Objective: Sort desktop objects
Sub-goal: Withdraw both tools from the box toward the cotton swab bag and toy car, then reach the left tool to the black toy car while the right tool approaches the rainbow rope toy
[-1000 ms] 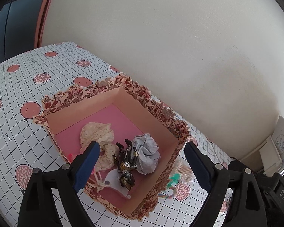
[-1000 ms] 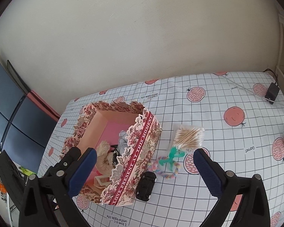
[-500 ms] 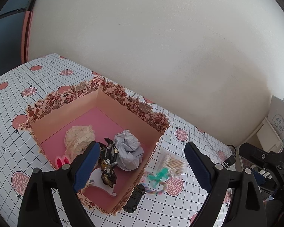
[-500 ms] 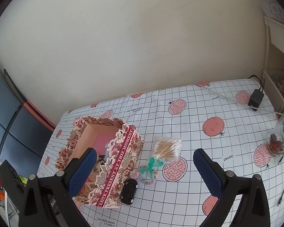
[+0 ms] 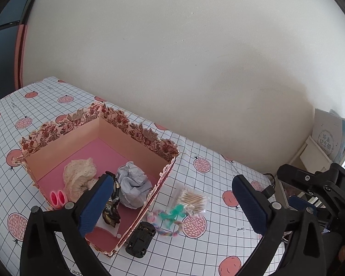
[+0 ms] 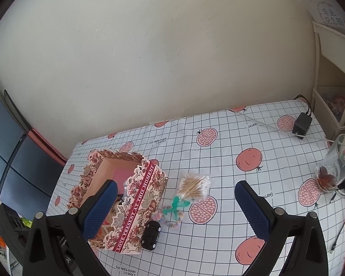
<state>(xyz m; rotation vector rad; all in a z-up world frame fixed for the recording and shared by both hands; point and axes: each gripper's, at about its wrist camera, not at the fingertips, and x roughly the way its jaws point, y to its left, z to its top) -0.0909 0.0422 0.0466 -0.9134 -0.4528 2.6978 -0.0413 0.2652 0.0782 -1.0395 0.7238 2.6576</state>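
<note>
A floral box [image 5: 135, 135] stands on the pomegranate-print cloth. It holds a cream lace cloth [image 5: 80, 174], crumpled grey paper [image 5: 133, 186], a dark gold wrapper [image 5: 111, 211] and a pink clip [image 5: 57, 197]. Outside its right wall lie a black toy car [image 5: 141, 239], a pastel braided ring with a green figure [image 5: 172, 216] and a bag of cotton swabs [image 5: 192, 197]. My left gripper [image 5: 172, 203] hovers above the box's near corner, its jaws opening, with nothing between them. My right gripper [image 6: 177, 209] hangs open and empty above the car [image 6: 151, 231], ring [image 6: 174, 209] and swabs [image 6: 194, 186], right of the box [image 6: 147, 197].
A glass cup [image 6: 333, 168] stands near the table's right edge. A black power adapter [image 6: 301, 122] with its cable lies at the back right. A white shelf [image 6: 333, 69] rises beyond it. Dark monitors [image 6: 7, 142] stand left of the table. The wall runs close behind.
Both grippers have drawn back and risen, so the box looks smaller. The car, ring and swabs have come into the left wrist view. The left jaws stand slightly wider.
</note>
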